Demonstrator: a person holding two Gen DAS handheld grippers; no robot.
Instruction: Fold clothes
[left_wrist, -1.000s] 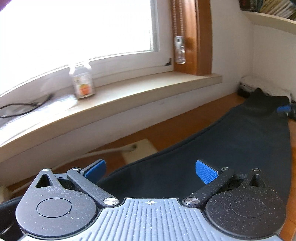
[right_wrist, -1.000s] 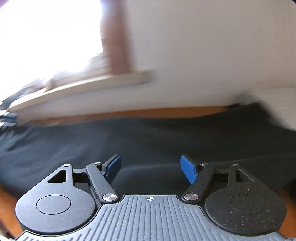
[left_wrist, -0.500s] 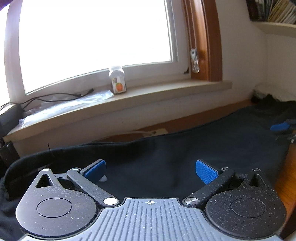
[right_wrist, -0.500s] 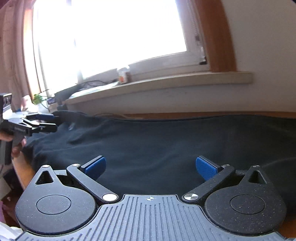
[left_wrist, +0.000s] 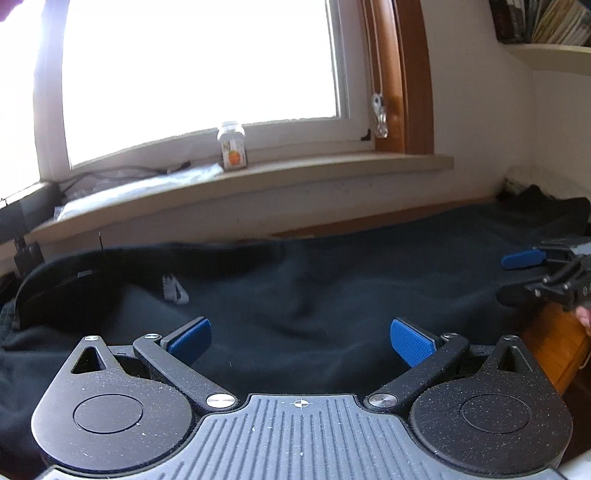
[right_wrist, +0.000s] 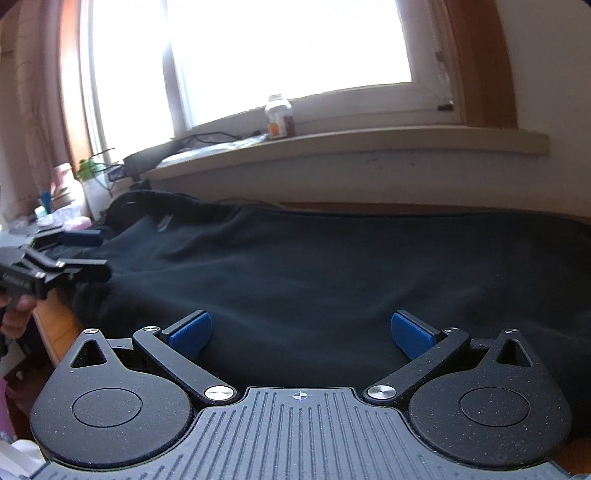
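- The dark garment (left_wrist: 332, 280) lies spread flat along the wooden table (left_wrist: 554, 343), below the window sill (right_wrist: 351, 144); its long axis runs parallel to the sill, waistband end (right_wrist: 125, 206) at the left.
- Both tools face the sill from the garment's near edge: the left gripper (left_wrist: 300, 341) over the waistband half, the right gripper (right_wrist: 301, 332) over the leg half, so each hand is nearest its own end.
- The left gripper's jaws stand wide apart, nothing between them.
- The right gripper's jaws opened within the last second and now stand wide apart too, over cloth but not pinching it.
- The fabric looks soft, navy-black, lightly rippled, with a small white tag (left_wrist: 173, 290) near the waistband.
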